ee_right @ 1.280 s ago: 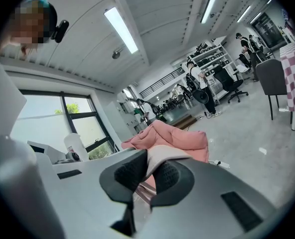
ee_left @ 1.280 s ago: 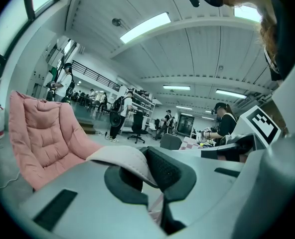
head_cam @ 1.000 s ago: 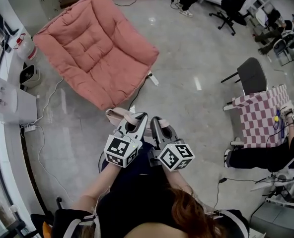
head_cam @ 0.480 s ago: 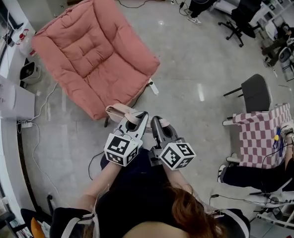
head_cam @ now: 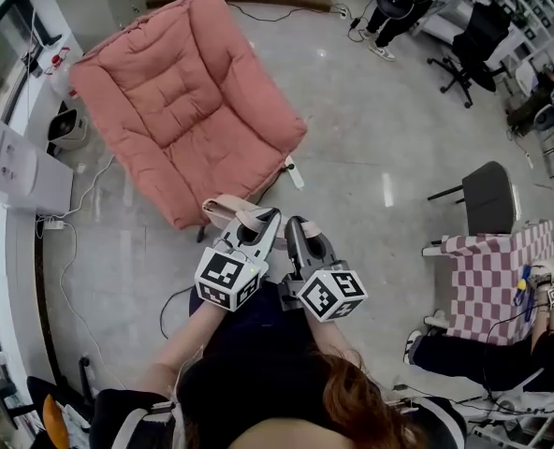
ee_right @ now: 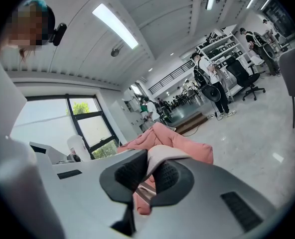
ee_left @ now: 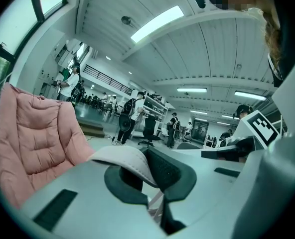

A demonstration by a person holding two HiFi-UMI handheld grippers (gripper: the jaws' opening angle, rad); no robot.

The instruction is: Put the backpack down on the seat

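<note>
Overhead, head view: left gripper [head_cam: 266,219] and right gripper [head_cam: 296,224] side by side, backpack [head_cam: 228,211] slung beneath; seat [head_cam: 179,101] lies ahead-left, nearer the left gripper.
Left gripper view: jaws clamped on pale strap [ee_left: 125,158].
Right gripper view: jaws clamped on strap too, seat straight beyond.

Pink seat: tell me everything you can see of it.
The seat is a wide, low pink armchair in soft quilted fabric, with stitched panels across its cushion and puffy raised back and sides. It stands on the grey floor, turned at an angle, at the upper left of the head view. Nothing lies on it; the backpack is not on it yet.
</note>
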